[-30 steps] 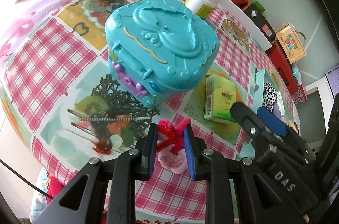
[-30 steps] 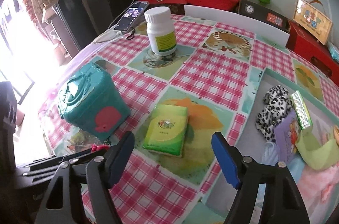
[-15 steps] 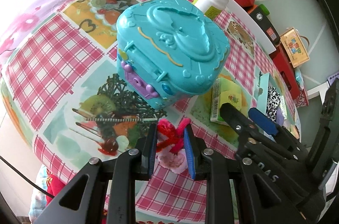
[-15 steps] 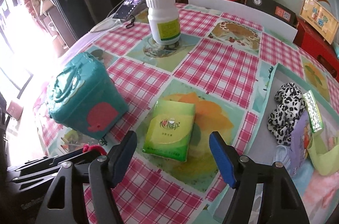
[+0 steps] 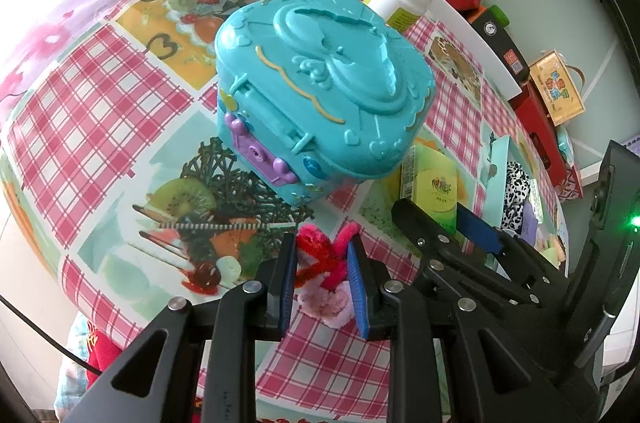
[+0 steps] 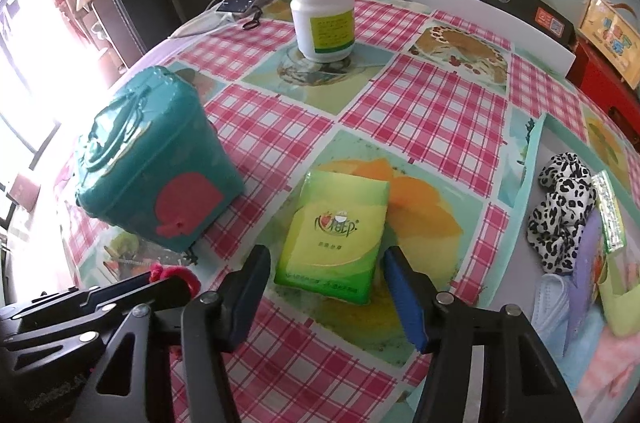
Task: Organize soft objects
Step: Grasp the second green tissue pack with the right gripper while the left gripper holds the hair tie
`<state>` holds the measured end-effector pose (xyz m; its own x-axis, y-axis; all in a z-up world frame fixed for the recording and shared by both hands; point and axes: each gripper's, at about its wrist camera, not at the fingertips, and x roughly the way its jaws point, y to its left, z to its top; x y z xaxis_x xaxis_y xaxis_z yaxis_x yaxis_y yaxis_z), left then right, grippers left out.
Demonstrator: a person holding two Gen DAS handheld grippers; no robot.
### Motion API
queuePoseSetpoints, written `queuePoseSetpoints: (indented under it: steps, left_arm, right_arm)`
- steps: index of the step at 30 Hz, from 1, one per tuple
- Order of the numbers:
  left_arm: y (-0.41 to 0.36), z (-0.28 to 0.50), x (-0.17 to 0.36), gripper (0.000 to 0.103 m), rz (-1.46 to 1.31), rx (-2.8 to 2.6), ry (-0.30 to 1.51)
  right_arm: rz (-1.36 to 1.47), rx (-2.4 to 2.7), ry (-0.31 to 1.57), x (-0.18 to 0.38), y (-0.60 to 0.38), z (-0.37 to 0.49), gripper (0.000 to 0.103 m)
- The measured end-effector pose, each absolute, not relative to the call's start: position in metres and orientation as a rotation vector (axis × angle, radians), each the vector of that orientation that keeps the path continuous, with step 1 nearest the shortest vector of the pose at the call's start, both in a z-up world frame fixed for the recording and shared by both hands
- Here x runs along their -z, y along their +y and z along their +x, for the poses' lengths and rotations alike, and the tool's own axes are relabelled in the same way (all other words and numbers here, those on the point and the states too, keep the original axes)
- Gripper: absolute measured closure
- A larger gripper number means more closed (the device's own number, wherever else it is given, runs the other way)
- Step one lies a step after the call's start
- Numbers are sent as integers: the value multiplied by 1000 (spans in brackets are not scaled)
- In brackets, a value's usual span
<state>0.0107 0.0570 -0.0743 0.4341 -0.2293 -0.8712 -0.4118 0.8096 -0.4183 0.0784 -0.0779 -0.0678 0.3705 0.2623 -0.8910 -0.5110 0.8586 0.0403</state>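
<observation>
While the left gripper's (image 5: 322,273) jaws pinch a pink fuzzy toy (image 5: 326,277), the right gripper's (image 6: 326,287) jaws, closing, flank the tissue pack (image 6: 334,233) beside the teal case (image 6: 154,163).

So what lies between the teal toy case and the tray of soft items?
The green tissue pack, flat on the tablecloth with the right gripper astride its near end, per the right wrist view.

Free room and obstacles about the green tissue pack (image 6: 334,237). Left of it stands the tall teal toy case (image 6: 154,163), with a strip of bare checked tablecloth (image 6: 264,127) between them. Beyond the pack, open cloth runs to the white bottle (image 6: 322,11). To its right, the raised rim of the tray (image 6: 528,159) bars the way. At its near left, the left gripper (image 5: 322,273) crowds the approach.
</observation>
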Motion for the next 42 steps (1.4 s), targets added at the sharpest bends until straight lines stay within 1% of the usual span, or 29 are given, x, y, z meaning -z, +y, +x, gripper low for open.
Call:
queuePoseSetpoints:
  steps: [5,30,42]
  left_arm:
    - [57,11,75,78,-652,-122,1139]
    - [56,12,75,78,-646,-117,1133]
    - [54,12,72,78,-622,-109,1121]
  right_arm:
    - [-267,-504,1090,70,-77,79,47]
    - [-262,-507,1095,71,-80,76,49]
    - [-220,-512,1054,54,-90,68,50]
